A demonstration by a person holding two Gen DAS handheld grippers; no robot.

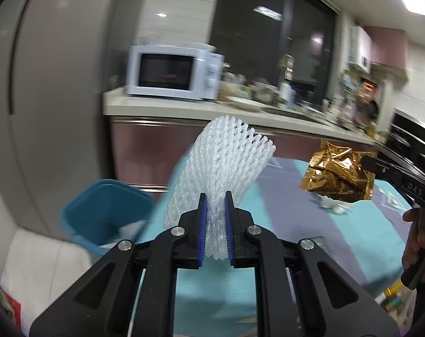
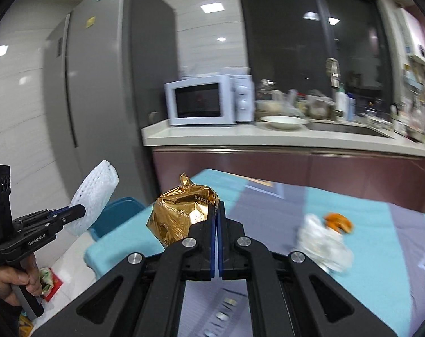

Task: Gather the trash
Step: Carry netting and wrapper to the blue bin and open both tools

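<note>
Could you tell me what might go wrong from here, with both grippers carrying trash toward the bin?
1. The right gripper pinches only one edge of the gold wrapper, so it may slip out over the table.
2. The foam net in the left gripper is bulky and springy; it could bounce off the blue bin's rim.
3. A crumpled white wrapper and orange scrap could be forgotten.

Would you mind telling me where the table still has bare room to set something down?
The table is bare along its far edge toward the counter and its near-left corner. It is crowded at right, around the crumpled white wrapper and orange peel.
</note>
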